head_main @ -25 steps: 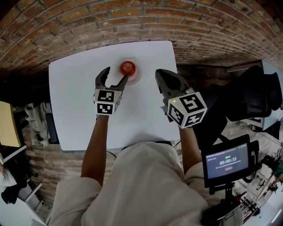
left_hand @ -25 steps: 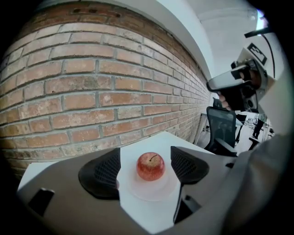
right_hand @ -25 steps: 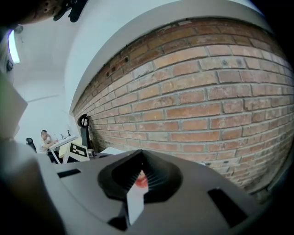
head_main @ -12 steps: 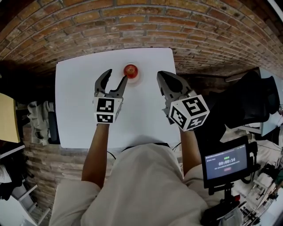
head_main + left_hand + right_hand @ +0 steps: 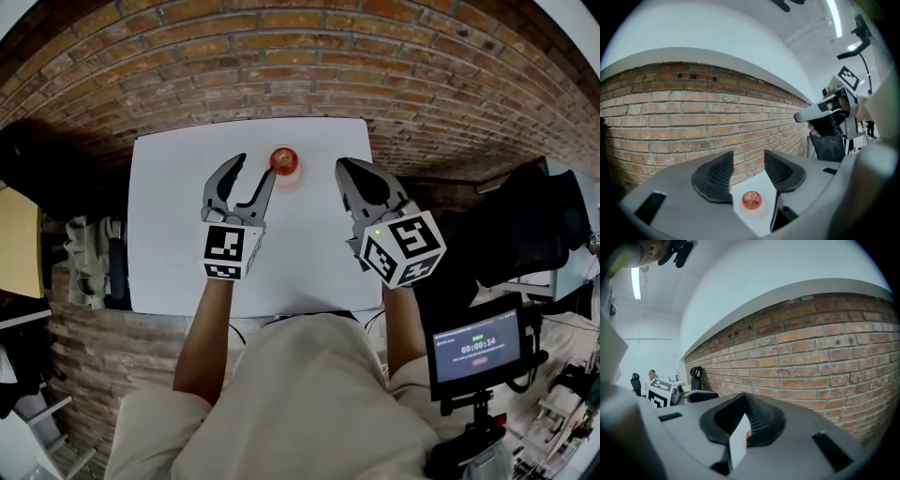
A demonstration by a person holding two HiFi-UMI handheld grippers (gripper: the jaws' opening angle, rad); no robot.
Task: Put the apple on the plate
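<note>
A red apple sits on a small white plate near the far edge of the white table, by the brick wall. My left gripper hovers just short of it and to its left, with its jaws closing and nothing between them. In the left gripper view the apple shows on the plate below the gap between the jaws. My right gripper is shut and empty, to the right of the apple. Its view shows only a red sliver of apple behind the closed jaws.
A brick wall runs along the table's far edge. A monitor on a stand is at the lower right and dark chairs stand to the right. A yellow board is at the left.
Both grippers have lifted up and away from the table. The left jaws have narrowed. The apple stays on the plate.
</note>
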